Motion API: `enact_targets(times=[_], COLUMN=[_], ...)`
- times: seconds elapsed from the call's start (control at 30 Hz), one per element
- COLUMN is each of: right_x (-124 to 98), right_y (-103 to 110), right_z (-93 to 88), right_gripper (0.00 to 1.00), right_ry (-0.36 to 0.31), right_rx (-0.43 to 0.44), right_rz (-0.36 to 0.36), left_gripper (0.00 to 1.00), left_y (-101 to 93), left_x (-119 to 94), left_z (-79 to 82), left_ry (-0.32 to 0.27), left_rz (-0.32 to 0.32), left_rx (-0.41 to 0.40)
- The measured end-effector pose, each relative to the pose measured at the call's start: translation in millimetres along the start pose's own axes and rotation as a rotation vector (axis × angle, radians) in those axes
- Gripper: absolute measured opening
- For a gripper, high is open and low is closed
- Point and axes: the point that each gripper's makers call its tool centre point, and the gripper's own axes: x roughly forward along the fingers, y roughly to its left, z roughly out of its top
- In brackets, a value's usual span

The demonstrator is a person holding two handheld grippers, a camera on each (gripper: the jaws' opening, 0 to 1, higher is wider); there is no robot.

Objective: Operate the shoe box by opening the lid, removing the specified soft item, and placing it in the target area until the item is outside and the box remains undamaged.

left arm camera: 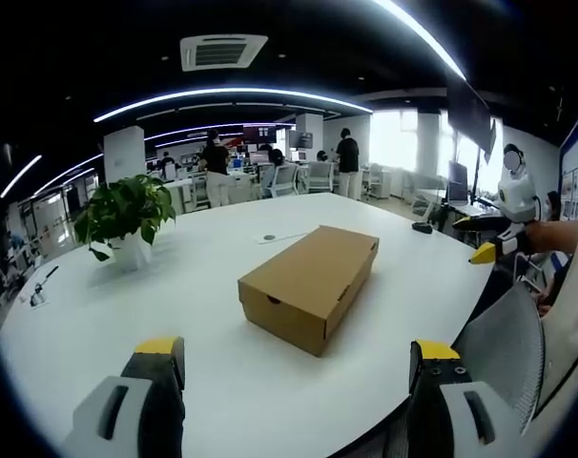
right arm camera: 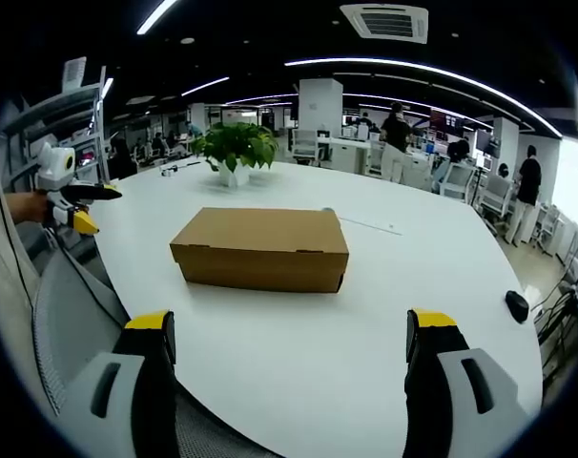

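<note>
A brown cardboard shoe box (left arm camera: 308, 281) lies on the white round table (left arm camera: 194, 315) with its lid down. In the left gripper view my left gripper (left arm camera: 297, 351) is open, its yellow-tipped jaws wide apart at the table's near edge, short of the box. My right gripper (left arm camera: 494, 243) shows at the far right, held by a hand. From the other side, the box (right arm camera: 260, 250) lies lengthwise before my right gripper (right arm camera: 291, 324), open and empty. My left gripper (right arm camera: 74, 205) appears at the left, held in a hand. The box's contents are hidden.
A potted plant (left arm camera: 127, 215) (right arm camera: 237, 148) stands on the table beyond the box. A small black object (right arm camera: 517, 305) lies near the table's edge. Mesh chair backs (left arm camera: 504, 343) (right arm camera: 70, 315) stand close to the table. Several people are at desks in the background.
</note>
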Motion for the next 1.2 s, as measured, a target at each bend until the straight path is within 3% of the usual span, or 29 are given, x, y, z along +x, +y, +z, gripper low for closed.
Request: enact_targets(times=[1.2], right_x=[4.3], right_y=[-6.5], right_z=[-5.1], right_gripper=[0.96], right_ry=[0.045], right_rx=[-0.017], right_rz=[0.044], left_gripper=[1.00], left_y=[-6.6], left_x=[9.6], left_z=[-5.6], left_ry=[0.032], left_rz=[-0.001], left_rx=[-0.012])
